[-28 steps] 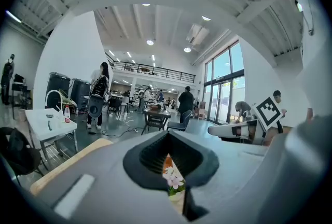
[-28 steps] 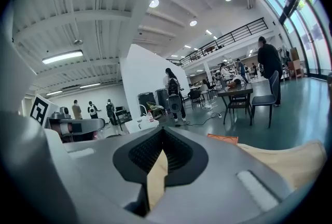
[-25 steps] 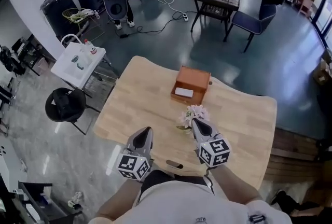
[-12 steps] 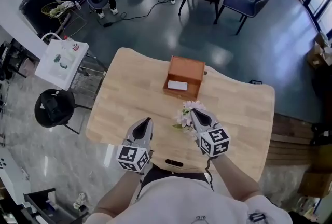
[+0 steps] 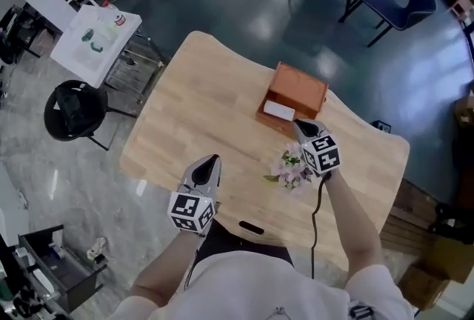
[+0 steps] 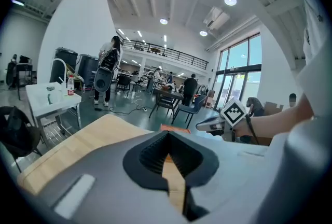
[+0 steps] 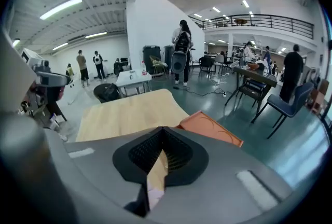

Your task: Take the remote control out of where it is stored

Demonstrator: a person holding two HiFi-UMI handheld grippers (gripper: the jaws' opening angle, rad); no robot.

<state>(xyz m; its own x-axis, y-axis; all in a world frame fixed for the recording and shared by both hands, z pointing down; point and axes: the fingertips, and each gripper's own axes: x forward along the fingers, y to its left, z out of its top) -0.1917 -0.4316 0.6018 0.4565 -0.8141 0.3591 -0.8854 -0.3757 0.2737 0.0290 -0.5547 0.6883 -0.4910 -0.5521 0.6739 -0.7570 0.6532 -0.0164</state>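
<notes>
remote control (image 5: 279, 110) lies in orange box (image 5: 305, 86) near right gripper (image 5: 301, 124)

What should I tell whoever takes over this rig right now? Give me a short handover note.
Left tongs: shut, empty, held over the near side of the table.
Right tongs: shut, empty, tips close beside the brown box.
Remote control: the flat white thing in the box's open front part looks like it; not gripped.
Flowers: lying on the table, on the near side of the box.
Done: nothing is out yet.
Left: open the right tongs, grip the remote, lift it clear of the box.
</notes>
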